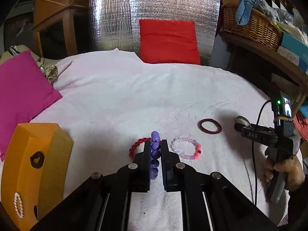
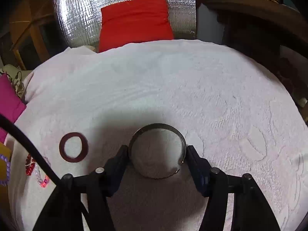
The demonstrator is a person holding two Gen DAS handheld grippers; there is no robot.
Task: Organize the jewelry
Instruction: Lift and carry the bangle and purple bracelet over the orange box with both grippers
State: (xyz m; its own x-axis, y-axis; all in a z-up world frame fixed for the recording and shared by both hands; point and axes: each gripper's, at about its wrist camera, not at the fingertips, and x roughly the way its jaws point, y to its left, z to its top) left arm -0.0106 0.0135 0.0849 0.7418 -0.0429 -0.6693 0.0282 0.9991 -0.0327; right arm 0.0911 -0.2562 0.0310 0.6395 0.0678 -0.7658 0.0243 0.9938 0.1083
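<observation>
**Two bracelets in hand, more waiting on the cloth**

Left gripper (image 1: 155, 150) nearly shut on purple bead bracelet (image 1: 155, 154), clamped edge-on, probably so the loop hangs free for carrying. Orange box (image 1: 28, 165) at eight o'clock, white bead bracelet (image 1: 18, 204) already on its face: likely the destination. Red bead bracelet (image 1: 137, 144) at ten o'clock of the jaws, pale pink bracelet (image 1: 185, 147) at two o'clock, maroon ring (image 1: 210, 126) farther at one o'clock, all on white cloth (image 1: 134, 96).

Right gripper (image 2: 156, 154) wide, fingers touching opposite sides of metal bangle (image 2: 156, 151) lying flat; squeezed across its width, seemingly ready to lift. Firmness of grip unclear.
</observation>
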